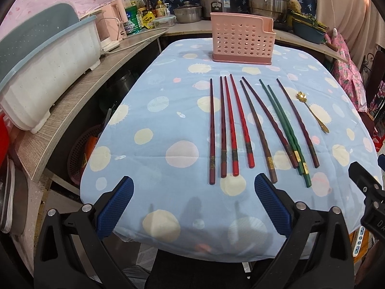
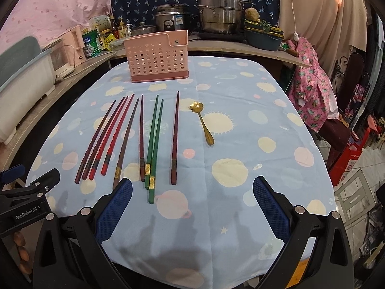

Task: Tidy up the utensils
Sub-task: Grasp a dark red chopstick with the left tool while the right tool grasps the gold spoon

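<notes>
Several chopsticks [image 1: 243, 122] in dark red, red, brown and green lie side by side on the blue spotted tablecloth [image 1: 156, 110]; they also show in the right wrist view [image 2: 142, 137]. A small gold spoon [image 1: 312, 110] lies to their right, seen too in the right wrist view [image 2: 204, 122]. A pink perforated utensil holder [image 1: 241, 39] stands upright at the table's far end, also in the right wrist view [image 2: 157, 56]. My left gripper [image 1: 193, 190] is open and empty above the table's near edge. My right gripper [image 2: 192, 190] is open and empty, near the green chopsticks' ends.
A white and blue dish rack [image 1: 45, 67] sits on the wooden counter at left. Pots, a rice cooker [image 1: 216, 2] and bottles line the back counter. A chair with pink cloth [image 2: 310, 91] stands at right. The tablecloth [image 2: 252, 125] has bare room right of the spoon.
</notes>
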A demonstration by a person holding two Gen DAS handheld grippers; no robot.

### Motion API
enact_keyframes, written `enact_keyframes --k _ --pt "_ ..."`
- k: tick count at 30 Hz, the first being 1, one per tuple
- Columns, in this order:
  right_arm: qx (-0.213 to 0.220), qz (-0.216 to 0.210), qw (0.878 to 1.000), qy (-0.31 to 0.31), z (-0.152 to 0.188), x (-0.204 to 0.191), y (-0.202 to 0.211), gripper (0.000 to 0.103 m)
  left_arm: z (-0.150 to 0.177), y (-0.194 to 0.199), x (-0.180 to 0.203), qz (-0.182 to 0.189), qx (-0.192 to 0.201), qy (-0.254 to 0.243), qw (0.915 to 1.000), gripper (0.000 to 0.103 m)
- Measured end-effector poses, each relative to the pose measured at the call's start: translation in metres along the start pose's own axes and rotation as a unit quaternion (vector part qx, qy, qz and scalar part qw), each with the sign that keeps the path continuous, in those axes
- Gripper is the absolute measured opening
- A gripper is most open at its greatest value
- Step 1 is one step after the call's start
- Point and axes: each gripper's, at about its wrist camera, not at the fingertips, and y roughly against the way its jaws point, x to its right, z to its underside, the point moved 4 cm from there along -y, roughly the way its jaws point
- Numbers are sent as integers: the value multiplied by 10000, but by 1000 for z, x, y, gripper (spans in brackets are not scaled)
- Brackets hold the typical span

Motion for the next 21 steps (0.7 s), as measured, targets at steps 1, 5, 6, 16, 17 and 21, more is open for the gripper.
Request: enact_keyframes --k 1,5,6,16,17,21 --pt "-10 -12 10000 -24 -2 2 -4 96 -1 -4 -1 -5 -32 7 10000 96" --pt "-45 -18 10000 -74 -8 7 -21 96 -6 -21 -8 25 -91 66 9999 96" --pt "-59 -24 9999 -85 -9 8 -26 96 -8 -27 -10 -17 -92 54 9999 96" --pt "-209 -5 9996 -213 -22 16 -62 91 -9 -73 -13 -76 -419 34 9991 91" --pt "-224 -1 9995 -213 -22 16 -65 91 -9 -76 -13 -80 -466 35 9989 91" --pt "-273 -8 9994 -228 -24 16 -72 88 -6 -86 -15 -68 -585 70 9982 89"
